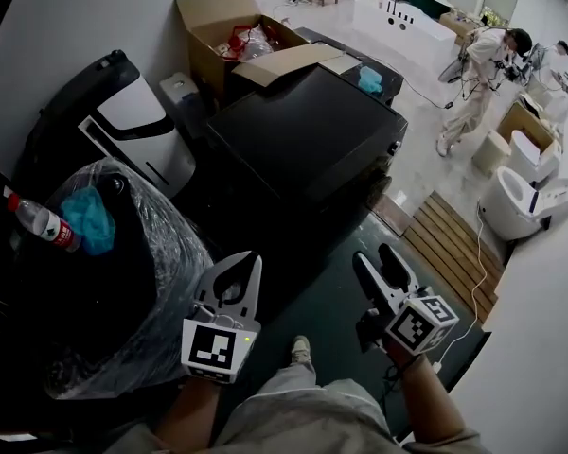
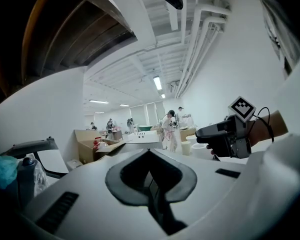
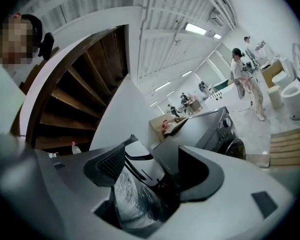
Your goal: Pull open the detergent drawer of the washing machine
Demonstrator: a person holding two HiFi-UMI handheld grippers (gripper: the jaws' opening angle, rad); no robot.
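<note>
The black washing machine [image 1: 303, 130] stands ahead of me in the head view, its front with the round knob and door facing right [image 3: 225, 134]. I cannot make out its detergent drawer. My left gripper [image 1: 250, 259] hangs short of the machine's near left corner with its jaw tips meeting and nothing between them [image 2: 150, 153]. My right gripper [image 1: 376, 256] is held over the dark floor to the right of the machine. It is open and empty [image 3: 155, 169]. Neither gripper touches the machine.
A plastic-wrapped black object [image 1: 123, 282] with a blue cloth and a bottle [image 1: 43, 223] sits close on the left. Behind it stand a white-and-black appliance [image 1: 133, 126] and an open cardboard box [image 1: 237, 36]. A wooden slat mat [image 1: 454, 244], toilets [image 1: 530, 197] and a person [image 1: 478, 74] are on the right.
</note>
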